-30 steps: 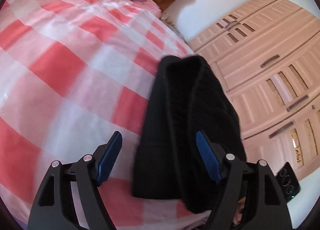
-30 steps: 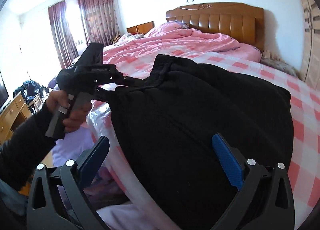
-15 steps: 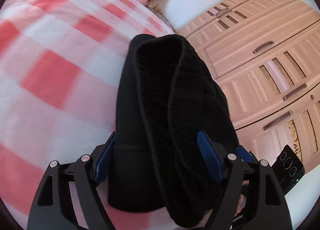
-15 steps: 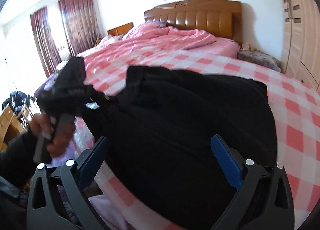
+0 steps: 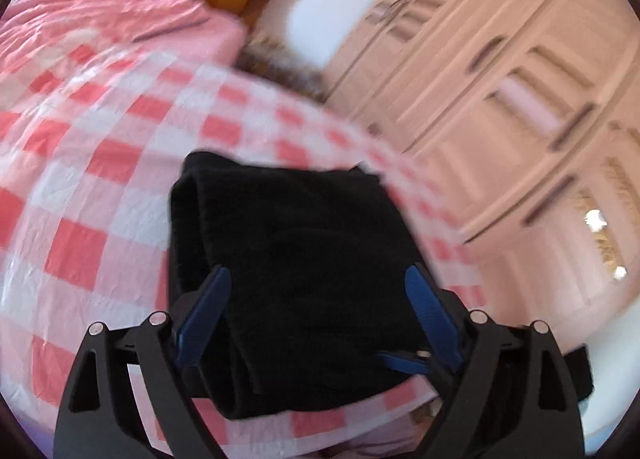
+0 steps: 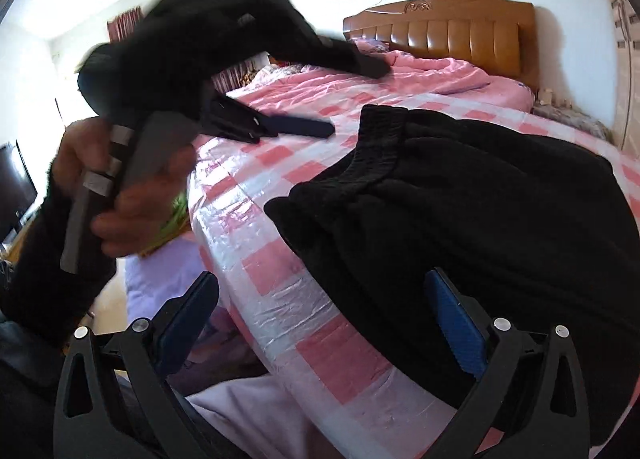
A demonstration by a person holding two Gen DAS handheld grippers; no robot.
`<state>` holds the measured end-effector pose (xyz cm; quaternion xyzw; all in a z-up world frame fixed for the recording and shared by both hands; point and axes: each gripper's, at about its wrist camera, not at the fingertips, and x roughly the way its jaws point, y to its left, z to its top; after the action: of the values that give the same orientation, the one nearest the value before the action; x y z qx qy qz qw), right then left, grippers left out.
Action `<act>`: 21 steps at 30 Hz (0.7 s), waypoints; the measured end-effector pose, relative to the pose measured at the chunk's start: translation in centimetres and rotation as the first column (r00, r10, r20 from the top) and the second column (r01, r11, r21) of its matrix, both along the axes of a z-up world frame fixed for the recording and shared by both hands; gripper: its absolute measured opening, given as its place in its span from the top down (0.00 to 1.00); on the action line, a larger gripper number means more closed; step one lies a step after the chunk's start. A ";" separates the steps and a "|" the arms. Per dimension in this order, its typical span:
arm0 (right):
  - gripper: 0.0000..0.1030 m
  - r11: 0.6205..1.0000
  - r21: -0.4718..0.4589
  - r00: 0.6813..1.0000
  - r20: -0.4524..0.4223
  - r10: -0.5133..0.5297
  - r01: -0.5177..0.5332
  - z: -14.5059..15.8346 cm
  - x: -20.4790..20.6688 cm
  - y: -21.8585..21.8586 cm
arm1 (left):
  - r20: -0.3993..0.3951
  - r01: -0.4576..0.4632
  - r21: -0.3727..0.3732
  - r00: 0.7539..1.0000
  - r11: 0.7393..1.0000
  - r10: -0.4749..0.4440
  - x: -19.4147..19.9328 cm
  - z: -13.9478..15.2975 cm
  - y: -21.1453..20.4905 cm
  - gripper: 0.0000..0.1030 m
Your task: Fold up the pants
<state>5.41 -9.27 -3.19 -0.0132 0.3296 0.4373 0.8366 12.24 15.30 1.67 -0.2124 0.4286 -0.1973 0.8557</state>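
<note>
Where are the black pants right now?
The black pants lie folded on the checked bedspread near the bed's edge, ahead of both grippers.

Pants [image 5: 304, 271] matt fleecy cloth; bed cover [image 6: 280, 291] glossy plastic film; headboard [image 6: 448, 35] polished wood.

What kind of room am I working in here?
A bedroom, it seems: a bed with a pink checked cover and brown padded headboard, a wall of wardrobe doors beside it, and black pants lying on the bed.

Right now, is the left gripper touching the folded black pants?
Apart. The right wrist view shows the left gripper lifted over the pink checked bedspread, open, with bare bedspread between it and the folded black pants.
</note>
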 end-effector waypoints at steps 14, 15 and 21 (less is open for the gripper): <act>0.04 1.000 0.010 1.000 0.018 -0.017 0.017 0.1 -0.6 -0.5 | -0.196 0.037 -0.221 0.977 0.975 -0.081 3.4 -5.0 1.9 0.48; 0.04 1.000 0.011 1.000 0.017 -0.020 0.019 0.2 -0.5 -0.5 | -0.207 0.038 -0.212 0.975 0.977 -0.082 3.7 -5.3 1.8 0.52; 0.04 0.999 0.001 0.999 0.018 -0.037 0.037 1.1 -0.9 -0.6 | -0.150 0.068 -0.136 0.985 0.988 -0.088 2.9 -4.3 1.3 0.81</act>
<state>4.54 -9.89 -2.12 -0.0106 0.3221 0.4219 0.8474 15.12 16.57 -2.67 -0.2654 0.4884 -0.2412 0.7955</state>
